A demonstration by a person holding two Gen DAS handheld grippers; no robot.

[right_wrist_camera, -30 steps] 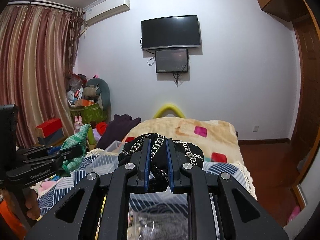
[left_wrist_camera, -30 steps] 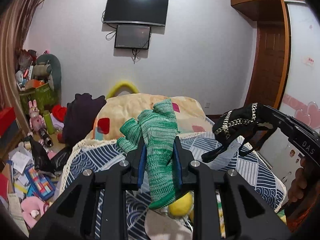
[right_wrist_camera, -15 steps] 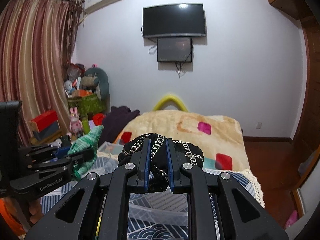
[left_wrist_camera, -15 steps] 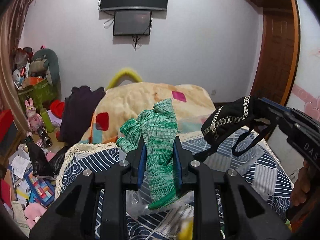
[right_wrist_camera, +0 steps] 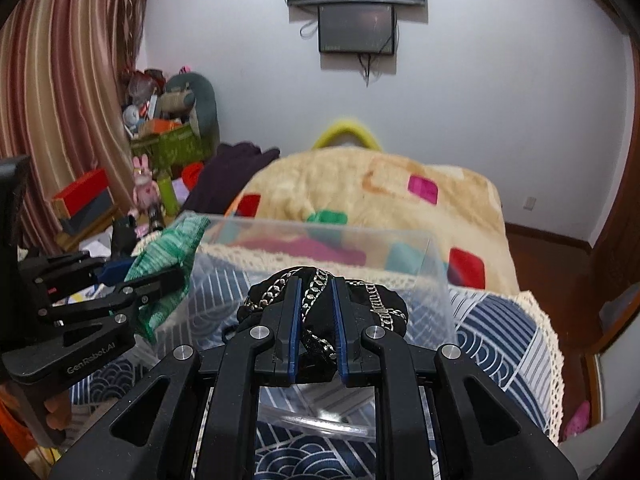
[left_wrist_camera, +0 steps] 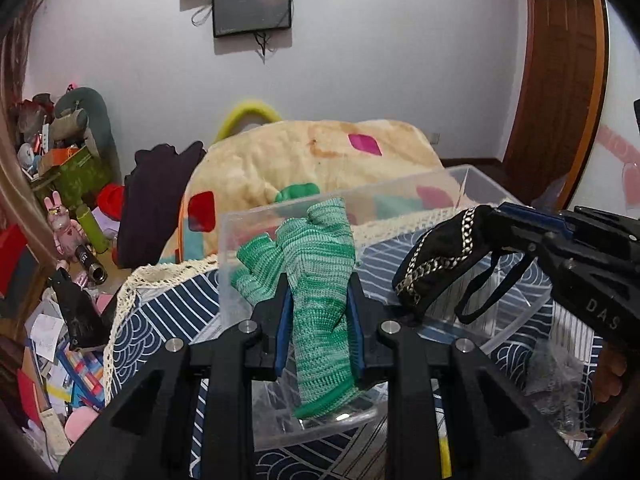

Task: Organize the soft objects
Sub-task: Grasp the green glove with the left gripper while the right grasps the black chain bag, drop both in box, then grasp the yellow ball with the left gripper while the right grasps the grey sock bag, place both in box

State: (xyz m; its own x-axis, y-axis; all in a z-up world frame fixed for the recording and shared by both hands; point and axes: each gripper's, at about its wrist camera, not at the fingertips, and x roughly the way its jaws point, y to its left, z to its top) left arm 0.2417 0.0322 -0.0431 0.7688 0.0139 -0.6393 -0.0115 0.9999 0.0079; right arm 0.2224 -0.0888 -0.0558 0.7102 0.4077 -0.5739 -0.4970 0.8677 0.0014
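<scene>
Green knit glove [left_wrist_camera: 320,280] hangs clamped between the blue-padded fingers of the left gripper [left_wrist_camera: 320,322] in the left wrist view, held above a clear plastic box [left_wrist_camera: 472,184] that sits on a blue-and-white patterned cloth [left_wrist_camera: 160,320]. Just to its right, the right gripper [left_wrist_camera: 496,220] reaches in from the side, pinching a black chain-trimmed pouch [left_wrist_camera: 436,268] over the same box, its straps dangling. Beyond the box lies a cream blanket [left_wrist_camera: 312,152]; a dark garment [left_wrist_camera: 156,200] and a pink rabbit toy [left_wrist_camera: 64,228] crowd the left.

From the right wrist, the right gripper [right_wrist_camera: 316,312] has its fingers closed on the black chain-trimmed pouch [right_wrist_camera: 360,304], hovering over the clear plastic box [right_wrist_camera: 320,228]. The left gripper [right_wrist_camera: 160,276] enters at left with the green knit glove [right_wrist_camera: 168,248] beside the box's left wall. A striped curtain [right_wrist_camera: 72,80] hangs behind.
</scene>
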